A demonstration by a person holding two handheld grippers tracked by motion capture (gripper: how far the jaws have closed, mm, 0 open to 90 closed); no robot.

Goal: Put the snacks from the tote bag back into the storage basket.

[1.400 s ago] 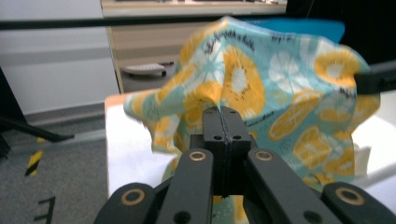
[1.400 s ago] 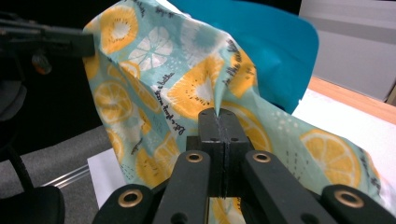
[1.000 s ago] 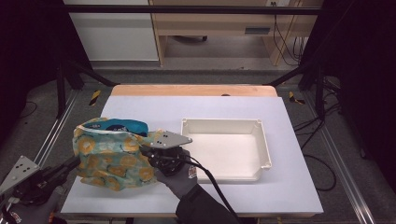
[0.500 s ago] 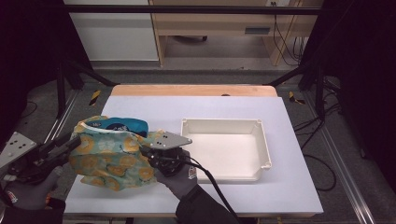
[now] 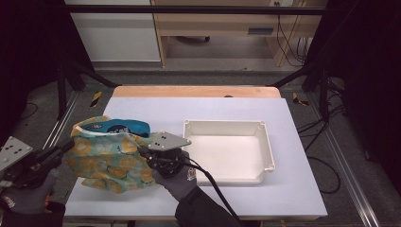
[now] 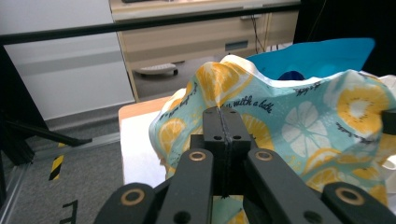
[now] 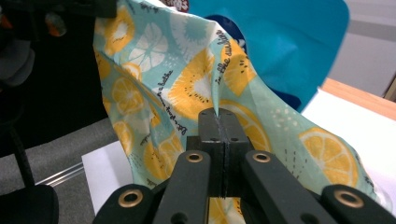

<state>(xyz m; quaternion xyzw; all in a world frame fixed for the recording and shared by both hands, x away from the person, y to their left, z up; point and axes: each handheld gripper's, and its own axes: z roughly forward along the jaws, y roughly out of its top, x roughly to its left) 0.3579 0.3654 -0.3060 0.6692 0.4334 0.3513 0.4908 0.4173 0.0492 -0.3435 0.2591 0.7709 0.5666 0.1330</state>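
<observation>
Now both grippers pinch the teal fabric bag printed with orange slices (image 5: pixel 111 161), which stands lifted at the bench's (image 5: pixel 293 189) eight o'clock corner. The left gripper (image 5: pixel 66 145) has its fingers (image 6: pixel 223 140) clamped on the rim at nine o'clock; the right gripper's (image 5: pixel 144 152) fingers (image 7: pixel 219 135) are clamped on the rim at three o'clock. Between them, a blue pouch (image 5: pixel 124 126) pokes from the mouth. The shallow white plastic tray (image 5: pixel 267 142) lies toward three o'clock, nearer the right hand.
</observation>
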